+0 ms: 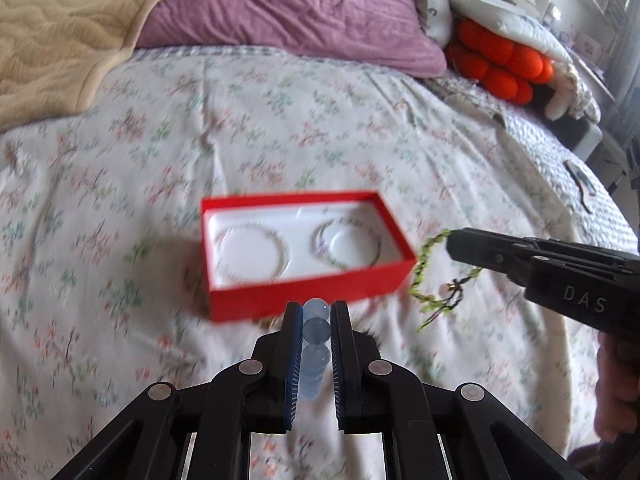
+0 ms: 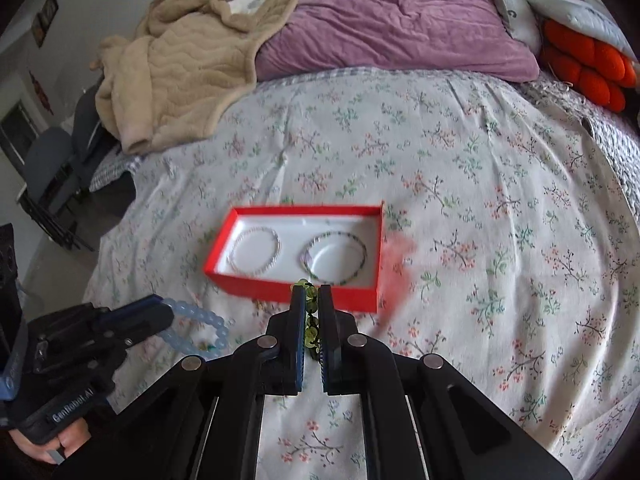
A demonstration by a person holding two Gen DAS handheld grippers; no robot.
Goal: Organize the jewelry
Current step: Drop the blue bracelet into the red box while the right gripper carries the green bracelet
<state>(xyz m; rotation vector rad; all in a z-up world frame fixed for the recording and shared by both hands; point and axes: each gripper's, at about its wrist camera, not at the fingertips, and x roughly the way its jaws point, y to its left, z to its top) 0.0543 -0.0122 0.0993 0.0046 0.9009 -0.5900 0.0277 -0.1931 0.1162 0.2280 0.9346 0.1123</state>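
Left gripper [image 1: 316, 312]: clamped on the pale blue bead bracelet [image 1: 315, 344]; the beads sit in a single file between the two pads, running along the fingers from near the tips back toward the hinge.
Blue bracelet seen from the right wrist: its loop [image 2: 196, 328] hangs out past the left gripper's tips [image 2: 160, 312] toward the red box, clear of the bedspread, with a small dark charm at its lower edge.
Right gripper [image 2: 310, 292]: pressed together on the green bead bracelet [image 2: 310, 320]; the strand lies lengthwise in the narrow gap between the fingers.
Green bracelet seen from the left wrist: its loop [image 1: 430, 276] dangles below and left of the right gripper's tip [image 1: 454, 242], long axis close to vertical, a dark knotted tassel at its lower right.
Red box [image 1: 304, 292]: open, lying on the flowered bedspread [image 1: 160, 160], long side across both views, just ahead of both grippers.
Box contents: a white beaded bracelet [image 2: 254, 250] flat in the left round recess, a multicoloured one [image 2: 336, 256] flat in the right recess, well apart from each other.
Background: purple pillow [image 2: 396, 24], beige quilted blanket [image 2: 180, 68], orange cushion [image 1: 500, 60] at the head of the bed.
Person: a hand [image 2: 44, 440] grips the left gripper's handle.
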